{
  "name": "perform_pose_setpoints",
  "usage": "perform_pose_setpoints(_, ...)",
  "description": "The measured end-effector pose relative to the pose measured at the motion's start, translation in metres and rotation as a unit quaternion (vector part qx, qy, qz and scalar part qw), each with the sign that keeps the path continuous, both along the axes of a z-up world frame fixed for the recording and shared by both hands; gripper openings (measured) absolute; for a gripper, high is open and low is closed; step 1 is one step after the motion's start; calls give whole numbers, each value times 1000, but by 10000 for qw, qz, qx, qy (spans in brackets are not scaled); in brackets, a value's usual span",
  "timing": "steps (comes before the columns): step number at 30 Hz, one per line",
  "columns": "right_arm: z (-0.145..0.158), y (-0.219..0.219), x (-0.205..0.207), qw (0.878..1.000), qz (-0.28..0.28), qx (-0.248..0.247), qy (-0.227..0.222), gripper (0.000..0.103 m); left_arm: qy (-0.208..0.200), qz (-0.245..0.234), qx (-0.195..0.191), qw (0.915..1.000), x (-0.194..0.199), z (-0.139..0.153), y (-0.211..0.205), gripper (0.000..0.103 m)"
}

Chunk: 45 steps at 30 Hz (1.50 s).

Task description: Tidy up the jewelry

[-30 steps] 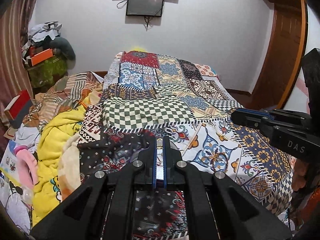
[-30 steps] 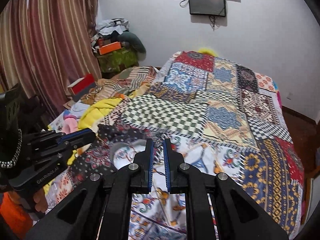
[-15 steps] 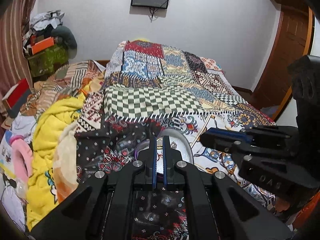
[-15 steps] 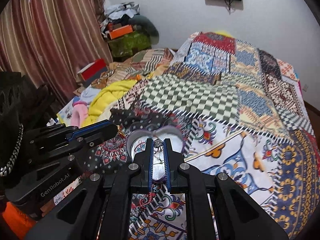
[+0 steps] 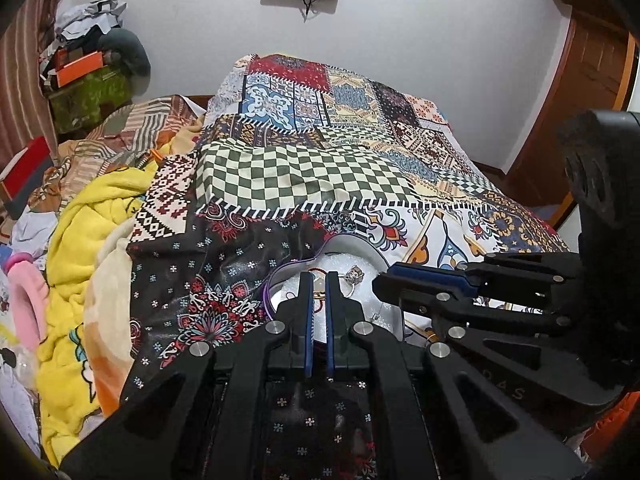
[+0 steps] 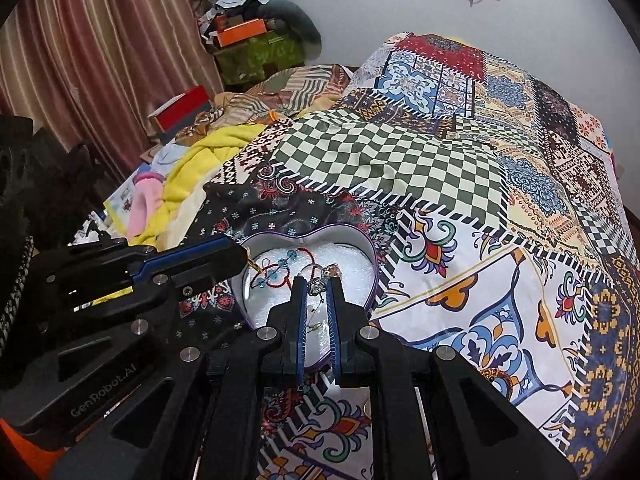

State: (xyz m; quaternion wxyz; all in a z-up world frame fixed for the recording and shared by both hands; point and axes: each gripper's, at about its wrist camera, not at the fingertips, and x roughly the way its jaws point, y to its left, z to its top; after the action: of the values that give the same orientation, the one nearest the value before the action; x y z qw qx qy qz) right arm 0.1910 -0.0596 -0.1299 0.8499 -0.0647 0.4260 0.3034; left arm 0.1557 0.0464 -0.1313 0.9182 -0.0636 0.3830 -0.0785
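Sitting on the patchwork bedspread [image 6: 460, 184] at the near end of the bed is a heart-shaped tin [image 6: 370, 264] with a purple rim and white padding inside. The right wrist view looks down into it: a red cord bracelet with blue beads [image 6: 280, 270] lies across the padding on the left, and a silver ring [image 6: 330, 269] lies toward the middle. The left wrist view shows less of the inside, since its own fingers cover the bracelet; there the tin [image 5: 360, 246] appears only as a pale curved wall with the ring [image 5: 354, 276] on the padding.

The right gripper [image 6: 317, 286] hangs over the near part of the tin, its blue-padded fingers at a narrow gap with a small silver piece [image 6: 315, 286] between the tips; whether the pads actually press on it I cannot tell. The left gripper [image 5: 318, 278] comes in from the left side, its tips over the tin's left edge beside a thin gold piece [image 6: 253, 266], the fingers drawn close with only a slit between them; whether they clamp anything I cannot tell.

A dark floral cloth [image 5: 208, 280] lies under the tin's left side. Farther left lies a yellow blanket [image 5: 80, 240], and a striped curtain [image 6: 100, 40] hangs at the far left.
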Motion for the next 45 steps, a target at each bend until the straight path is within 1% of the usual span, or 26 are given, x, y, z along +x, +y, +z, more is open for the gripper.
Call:
perform_pose_setpoints(8,-4,-2,5,9999,-24,48,128,9,55,-64,-25,10000,4,-2,-3,3)
perform_pose_setpoints(12,-2,-1,4,10000,-71,-5,11,9,14,-32,24,10000,2,1,-4,3)
perform_pose_setpoints(15,0,-3,4,9999,-32,74,89,9,-2,-11,-1,10000,1,4,-2,3)
perform_pose_setpoints(18,3,-3,3,9999,46,44,79,10,-25,35,37,10000,0,7,-1,9)
perform_pose_setpoints(20,5,-2,2,10000,60,18,24,21,-53,78,52,9999,-1,10,0,16)
perform_pose_setpoints(21,7,-2,1,10000,49,14,-25,23,-76,107,62,9999,-2,12,1,17)
perform_pose_setpoints(23,10,-4,-1,9999,0,3,-109,27,-108,150,71,9998,-4,14,2,25)
perform_pose_setpoints(25,14,-7,-1,9999,-22,45,-127,28,-148,184,75,9997,-6,18,4,30)
perform_pose_setpoints(30,27,-21,-4,9993,-184,39,-309,28,-271,238,174,9992,-14,29,4,31)
perform_pose_setpoints(35,42,-41,-9,9979,-387,51,-526,28,-397,227,231,9987,-22,41,-2,34)
perform_pose_setpoints(40,58,-71,-16,9949,-674,56,-751,28,-487,89,272,9984,-28,51,-16,36)
perform_pose_setpoints(45,69,-103,-22,9908,-989,-25,-927,29,-505,-169,282,9982,-31,54,-39,39)
